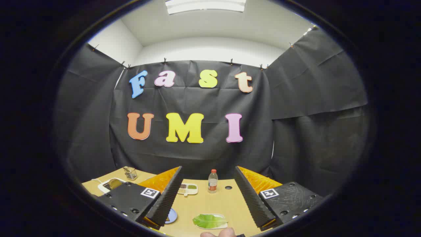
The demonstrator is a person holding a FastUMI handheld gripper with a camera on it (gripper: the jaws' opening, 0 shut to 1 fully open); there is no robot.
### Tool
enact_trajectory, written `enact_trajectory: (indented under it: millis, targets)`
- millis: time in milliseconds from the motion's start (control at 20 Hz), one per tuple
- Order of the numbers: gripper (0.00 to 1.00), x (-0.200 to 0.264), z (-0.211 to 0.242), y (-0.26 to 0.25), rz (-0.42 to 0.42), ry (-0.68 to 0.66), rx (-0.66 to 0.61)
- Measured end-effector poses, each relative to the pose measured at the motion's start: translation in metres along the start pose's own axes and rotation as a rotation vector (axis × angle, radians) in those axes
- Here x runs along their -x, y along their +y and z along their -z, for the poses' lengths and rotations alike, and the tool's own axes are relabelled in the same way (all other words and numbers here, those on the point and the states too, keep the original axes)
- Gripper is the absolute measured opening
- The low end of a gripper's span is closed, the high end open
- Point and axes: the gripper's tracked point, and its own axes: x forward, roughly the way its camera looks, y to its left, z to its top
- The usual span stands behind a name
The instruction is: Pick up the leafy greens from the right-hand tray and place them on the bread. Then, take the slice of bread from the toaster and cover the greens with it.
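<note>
The leafy greens lie on their white tray on the wooden table, between my fingers and untouched. My gripper is spread wide, grasping nothing. Beyond the greens stands a bottle, with a small divided dish just beside it. The toaster sits well apart from the greens.

A staged recording booth, seemingly inside an office-like room: black cloth walls clipped up all round, white ceiling with a strip light at twelve o'clock, pale wooden tabletop below.
</note>
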Motion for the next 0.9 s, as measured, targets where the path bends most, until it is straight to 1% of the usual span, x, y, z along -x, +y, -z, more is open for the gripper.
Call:
enact_trajectory:
  millis: [200, 550, 900]
  targets:
    - [0.95, 0.0, 0.005, 0.004, -0.007, 0.027, -0.009]
    - [0.95, -0.002, 0.0, 0.016, -0.02, 0.019, -0.019]
    - [0.95, -0.004, 0.004, 0.027, -0.037, 0.033, -0.025]
